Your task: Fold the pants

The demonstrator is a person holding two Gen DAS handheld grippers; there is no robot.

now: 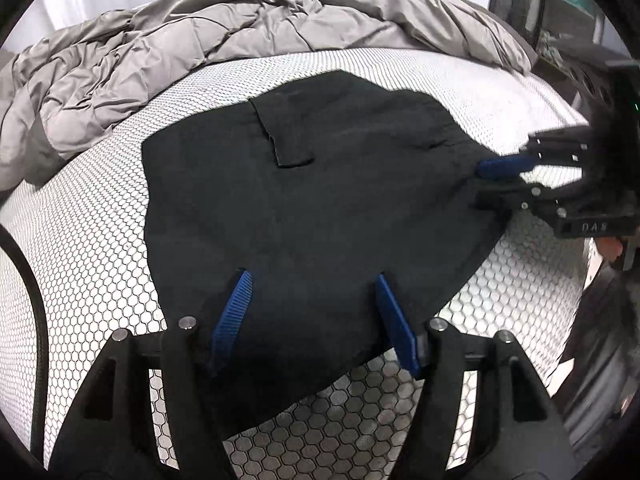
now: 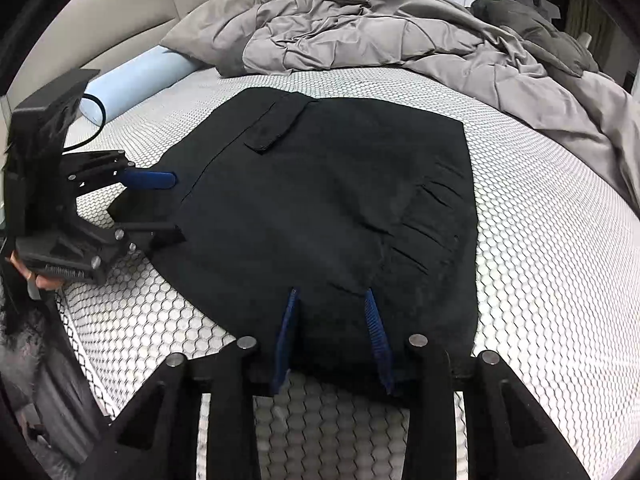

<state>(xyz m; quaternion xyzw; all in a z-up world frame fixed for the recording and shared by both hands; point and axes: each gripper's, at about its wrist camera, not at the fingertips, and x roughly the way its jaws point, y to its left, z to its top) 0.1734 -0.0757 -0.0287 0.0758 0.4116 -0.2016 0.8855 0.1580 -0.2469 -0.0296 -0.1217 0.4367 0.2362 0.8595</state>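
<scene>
- Your pants (image 1: 304, 200) are black, folded into a compact, roughly square bundle lying flat on the mattress.
- A flap pocket (image 2: 276, 124) faces up, toward 11 o'clock in the right wrist view.
- Short pleat-like creases (image 2: 424, 224) run across the fabric toward 3 o'clock in that view.
- The near edge lies at 6 o'clock in both views.

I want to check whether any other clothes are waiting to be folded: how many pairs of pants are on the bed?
1: the black pants lie spread on the honeycomb-patterned mattress, in front of the rumpled grey comforter. More could be hidden under that comforter.
</scene>
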